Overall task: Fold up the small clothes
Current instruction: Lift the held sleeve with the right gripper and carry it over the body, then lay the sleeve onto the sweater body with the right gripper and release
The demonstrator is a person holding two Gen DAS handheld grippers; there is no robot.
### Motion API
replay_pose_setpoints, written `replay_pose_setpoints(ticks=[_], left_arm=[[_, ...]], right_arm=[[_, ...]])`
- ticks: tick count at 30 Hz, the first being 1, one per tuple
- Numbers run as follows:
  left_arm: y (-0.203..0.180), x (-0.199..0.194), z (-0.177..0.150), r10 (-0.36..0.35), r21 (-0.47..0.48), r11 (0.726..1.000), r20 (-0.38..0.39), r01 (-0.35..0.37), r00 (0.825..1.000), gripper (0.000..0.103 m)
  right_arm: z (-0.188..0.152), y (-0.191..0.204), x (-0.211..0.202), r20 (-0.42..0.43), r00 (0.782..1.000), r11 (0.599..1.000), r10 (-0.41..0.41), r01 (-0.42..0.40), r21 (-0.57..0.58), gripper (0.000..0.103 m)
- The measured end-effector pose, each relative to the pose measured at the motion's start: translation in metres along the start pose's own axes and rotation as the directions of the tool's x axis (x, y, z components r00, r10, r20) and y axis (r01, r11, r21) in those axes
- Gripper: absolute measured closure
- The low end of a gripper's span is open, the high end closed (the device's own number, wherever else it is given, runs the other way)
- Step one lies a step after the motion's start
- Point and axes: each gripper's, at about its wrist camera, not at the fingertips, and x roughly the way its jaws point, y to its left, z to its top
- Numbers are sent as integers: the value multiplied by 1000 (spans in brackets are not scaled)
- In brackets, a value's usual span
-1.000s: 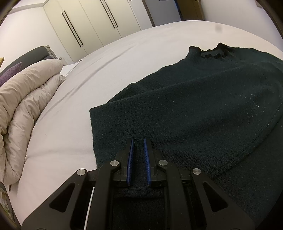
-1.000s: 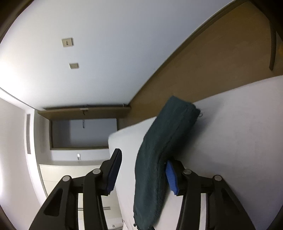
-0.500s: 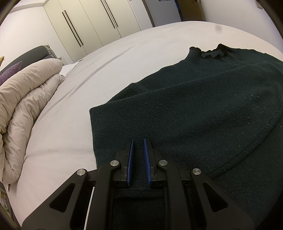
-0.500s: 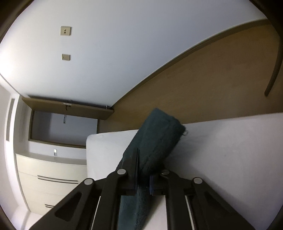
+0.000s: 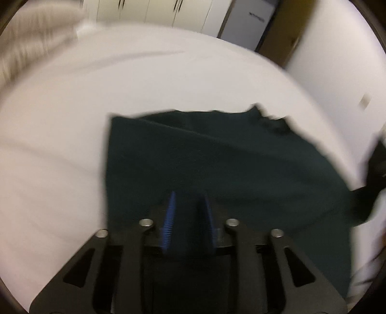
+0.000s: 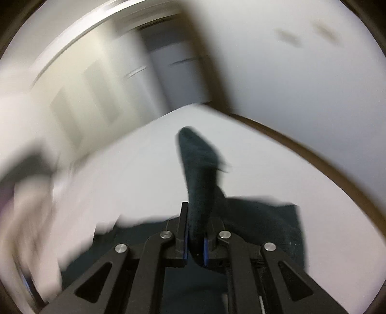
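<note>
Right gripper (image 6: 194,235): my fingers clamp the sleeve (image 6: 199,169), lifting it to fold inward.
Left gripper (image 5: 188,210): jaws just parting, sweater (image 5: 217,164) cloth between; grip uncertain.

Dark green knitted sweater (image 5: 217,164), plain, no pattern. White bed sheet (image 5: 60,145), plain. Cream wardrobe doors (image 5: 168,12) with dark handles. Black gripper frames; ribbed blue pads (image 5: 170,217). Beige quilted duvet (image 5: 29,36), blurred.

Both wrist views close, angled down — shared dark sweater (image 5: 217,164) on bed (image 5: 72,145).
</note>
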Motion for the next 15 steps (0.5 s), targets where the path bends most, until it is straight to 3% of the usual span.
replay_pose_setpoints(ticks=[1, 3, 4, 6, 9, 10, 12, 13, 14, 15], left_arm=[[-3, -1, 2, -99, -64, 993, -23, 97, 995, 54], [-9, -2, 3, -232, -153, 963, -38, 224, 972, 26], [-15, -2, 4, -313, -193, 934, -38, 301, 949, 24], [-28, 4, 5, -406, -228, 895, -64, 383, 911, 23], [-38, 25, 4, -490, -316, 843, -118, 435, 864, 23], [-41, 31, 3, -501, -332, 835, -131, 438, 856, 23], [-47, 43, 2, -483, -326, 850, -165, 414, 860, 23], [-50, 47, 1, -474, -324, 855, -178, 404, 862, 23], [-53, 53, 0, -471, -325, 858, -190, 398, 861, 23], [-56, 55, 0, -466, -320, 862, -192, 393, 864, 23]], right_arm=[[-13, 40, 8, -19, 1000, 994, 18, -20, -108, 93], [-36, 99, 26, -55, 998, 963, 30, -44, -265, 93], [-51, 122, 33, -75, 997, 946, 36, -58, -318, 93], [-84, 156, 38, -113, 993, 914, 40, -82, -398, 93], [-113, 171, 51, -166, 986, 887, 27, -100, -452, 91], [-115, 169, 53, -178, 984, 884, 28, -107, -455, 90], [-126, 169, 52, -217, 975, 888, 54, -146, -436, 80], [-127, 162, 52, -243, 967, 896, 81, -177, -408, 73], [-128, 155, 52, -277, 953, 908, 123, -221, -357, 58], [-126, 148, 49, -285, 946, 918, 155, -245, -314, 54]])
